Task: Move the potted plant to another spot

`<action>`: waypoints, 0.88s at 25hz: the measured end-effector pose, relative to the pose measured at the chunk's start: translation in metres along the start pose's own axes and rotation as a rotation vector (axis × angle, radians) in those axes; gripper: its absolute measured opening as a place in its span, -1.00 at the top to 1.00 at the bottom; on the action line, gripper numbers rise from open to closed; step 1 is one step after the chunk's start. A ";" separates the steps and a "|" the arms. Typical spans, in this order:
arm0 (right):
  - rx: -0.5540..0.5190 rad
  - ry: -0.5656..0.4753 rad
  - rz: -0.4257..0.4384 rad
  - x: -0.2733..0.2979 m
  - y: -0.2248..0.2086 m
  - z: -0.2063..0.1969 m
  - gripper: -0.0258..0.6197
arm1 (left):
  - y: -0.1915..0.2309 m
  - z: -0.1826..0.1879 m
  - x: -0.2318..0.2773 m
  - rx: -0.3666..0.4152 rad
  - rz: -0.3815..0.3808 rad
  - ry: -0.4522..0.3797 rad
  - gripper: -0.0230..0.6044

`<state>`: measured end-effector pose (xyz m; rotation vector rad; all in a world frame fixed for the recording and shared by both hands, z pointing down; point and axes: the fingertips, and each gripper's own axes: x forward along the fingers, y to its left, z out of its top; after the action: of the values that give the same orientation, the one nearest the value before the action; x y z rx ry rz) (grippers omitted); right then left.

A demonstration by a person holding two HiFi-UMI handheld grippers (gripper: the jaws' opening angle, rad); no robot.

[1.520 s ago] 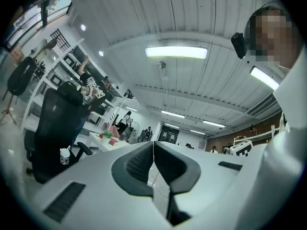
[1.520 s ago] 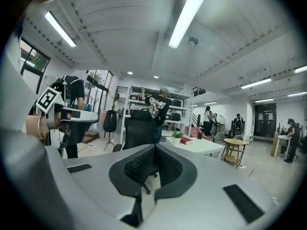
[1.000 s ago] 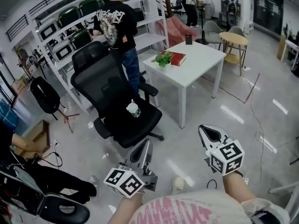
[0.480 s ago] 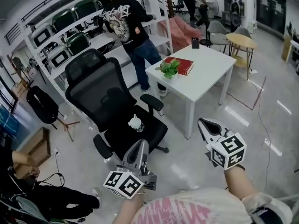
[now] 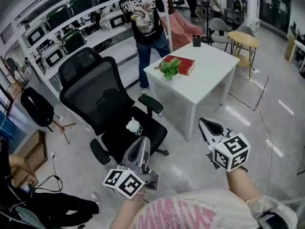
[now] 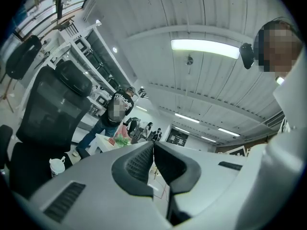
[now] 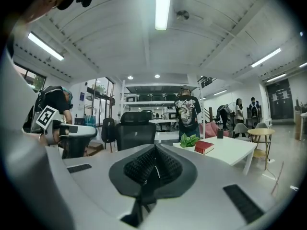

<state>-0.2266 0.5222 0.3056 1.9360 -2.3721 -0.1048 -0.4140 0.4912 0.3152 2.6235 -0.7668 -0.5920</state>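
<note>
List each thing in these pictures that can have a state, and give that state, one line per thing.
potted plant: upright on the white table, beside the red book, not held
red book: closed, lying flat
left gripper: shut, empty
right gripper: shut, empty
white bottle: standing on the office chair seat

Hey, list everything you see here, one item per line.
table: one, white, ahead right
book: one, red, on the table
potted plant: one, green, on the table beside the book
office chair: one, black, left of the table
container: one, white, on the chair seat
round table: one, wooden, beyond the white one
person: one, black T-shirt, beyond the table
left gripper: one, grey, shut, empty
right gripper: one, grey, shut, empty
</note>
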 end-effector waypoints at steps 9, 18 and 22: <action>0.063 0.059 -0.077 0.014 -0.032 -0.033 0.87 | 0.022 -0.028 0.050 -0.045 -0.057 0.088 0.85; 0.118 0.086 -0.146 0.079 -0.068 -0.032 0.87 | 0.069 -0.022 0.125 -0.075 -0.124 0.160 0.85; 0.122 0.073 -0.148 0.126 -0.079 -0.015 0.87 | 0.098 0.007 0.166 -0.071 -0.141 0.137 0.85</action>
<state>-0.1732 0.3832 0.3149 2.1289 -2.2367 0.1027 -0.3323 0.3170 0.3031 2.6353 -0.5144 -0.4612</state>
